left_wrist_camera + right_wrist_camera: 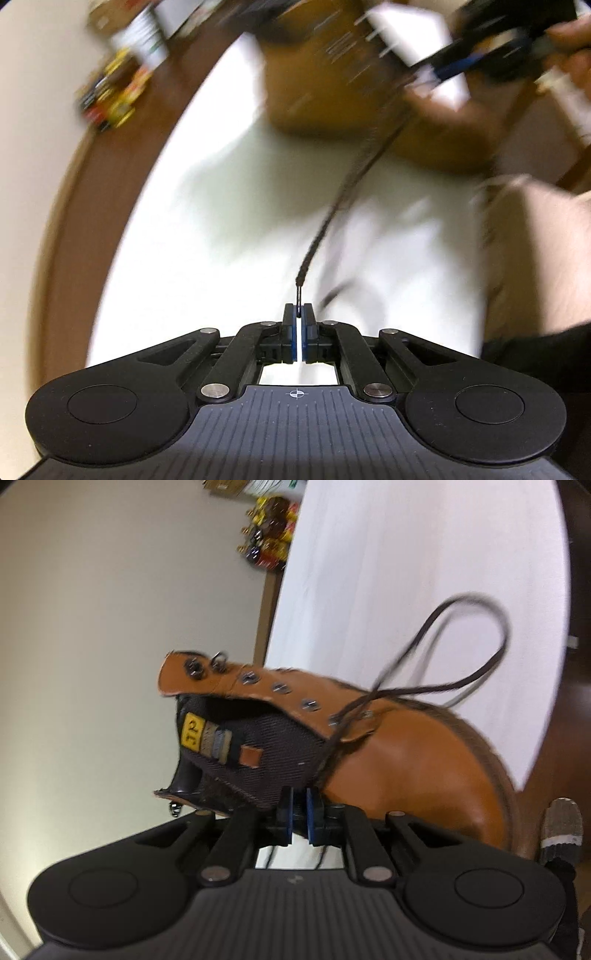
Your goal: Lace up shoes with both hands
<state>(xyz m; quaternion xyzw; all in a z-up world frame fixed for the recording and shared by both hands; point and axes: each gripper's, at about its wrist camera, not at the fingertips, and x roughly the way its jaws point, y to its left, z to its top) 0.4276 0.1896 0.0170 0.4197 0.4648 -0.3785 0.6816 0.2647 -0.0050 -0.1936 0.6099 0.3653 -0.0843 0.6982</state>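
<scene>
A tan leather boot (413, 760) lies on its side on the white table, its row of metal eyelets (280, 688) and dark brown tongue (266, 753) facing me. A dark lace (476, 675) comes out of the lowest eyelets and loops over the table. My right gripper (300, 795) sits close against the tongue's lower edge, its blue pads a little apart with nothing visibly between them. In the blurred left wrist view, my left gripper (299, 310) is shut on the tip of the lace (343, 199), which runs taut up to the boot (325, 85). The right gripper (461, 62) shows there at the top right.
The round white table (406, 572) has a brown wooden rim (74, 221). Colourful packages (271, 535) stand on the floor by the wall beyond it. A person's forearm (546, 251) fills the right side, and a socked foot (561, 827) shows below the table edge.
</scene>
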